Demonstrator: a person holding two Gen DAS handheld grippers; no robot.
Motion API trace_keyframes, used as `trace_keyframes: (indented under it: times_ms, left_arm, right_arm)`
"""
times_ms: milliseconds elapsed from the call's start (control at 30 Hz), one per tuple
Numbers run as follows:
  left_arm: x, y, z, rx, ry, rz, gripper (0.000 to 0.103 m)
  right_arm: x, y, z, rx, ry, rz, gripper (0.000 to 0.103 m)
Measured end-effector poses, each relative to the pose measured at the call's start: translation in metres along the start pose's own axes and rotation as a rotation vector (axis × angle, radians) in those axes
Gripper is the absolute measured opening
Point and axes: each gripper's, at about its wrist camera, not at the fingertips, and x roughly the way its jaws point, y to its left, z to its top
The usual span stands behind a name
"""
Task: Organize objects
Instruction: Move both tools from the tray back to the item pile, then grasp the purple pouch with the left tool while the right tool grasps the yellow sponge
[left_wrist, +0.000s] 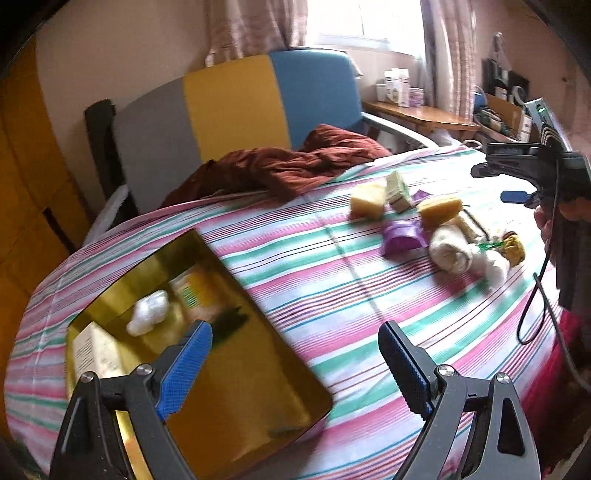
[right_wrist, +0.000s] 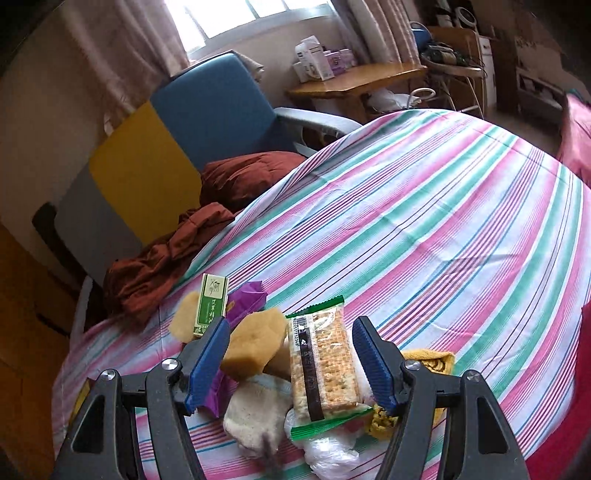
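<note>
**Right gripper over the snack pile, nothing gripped yet**

Right gripper (right_wrist: 288, 363) hangs jaws apart over the cracker packet (right_wrist: 323, 363), which lies between the blue pads with gaps on both sides, so nothing is held. The packet rests on top of the heap: yellow sponge (right_wrist: 255, 343) just left, white cloth roll (right_wrist: 255, 417) and crinkly plastic bag (right_wrist: 325, 454) beneath, green box (right_wrist: 211, 304) and purple wrapper (right_wrist: 245, 301) behind.

Risks, my judgement: closing here could snag the sponge or bag too, or the slick wrapper could slide off the soft heap. Crackers may crush under a hard squeeze.

Left gripper (left_wrist: 295, 365) is wide open and empty, above the gold tray (left_wrist: 240, 387) edge on the striped bedsheet (left_wrist: 314, 266); the tray already holds a few items, motion-blurred. It could nudge that tray.
</note>
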Motion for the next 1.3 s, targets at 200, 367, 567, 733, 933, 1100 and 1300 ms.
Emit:
trace_keyframes:
  times_ms: [200, 367, 567, 733, 933, 1100, 1300]
  left_arm:
    - [0.025, -0.025, 0.021, 0.014, 0.015, -0.077, 0.092]
    - [0.057, -0.04, 0.039, -0.01, 0.066, -0.139, 0.09]
    - [0.094, -0.061, 0.065, -0.002, 0.098, -0.199, 0.085]
    - [0.124, -0.075, 0.08, 0.011, 0.131, -0.23, 0.085]
    - [0.152, -0.091, 0.094, 0.068, 0.145, -0.258, 0.089]
    - [0.174, -0.1, 0.104, 0.069, 0.158, -0.255, 0.092]
    - [0.195, -0.099, 0.095, 0.058, 0.243, -0.283, 0.058]
  right_arm:
    - [0.0, -0.011, 0.002, 0.061, 0.013, 0.036, 0.07]
    - [0.002, -0.011, 0.001, 0.071, 0.029, 0.062, 0.07]
    - [0.006, -0.011, 0.0, 0.071, 0.048, 0.077, 0.07]
    - [0.008, -0.009, 0.0, 0.065, 0.063, 0.083, 0.07]
    - [0.012, -0.006, -0.001, 0.047, 0.077, 0.081, 0.07]
    - [0.016, -0.003, -0.002, 0.025, 0.091, 0.066, 0.07]
    - [0.017, 0.0, -0.002, -0.007, 0.091, 0.056, 0.07]
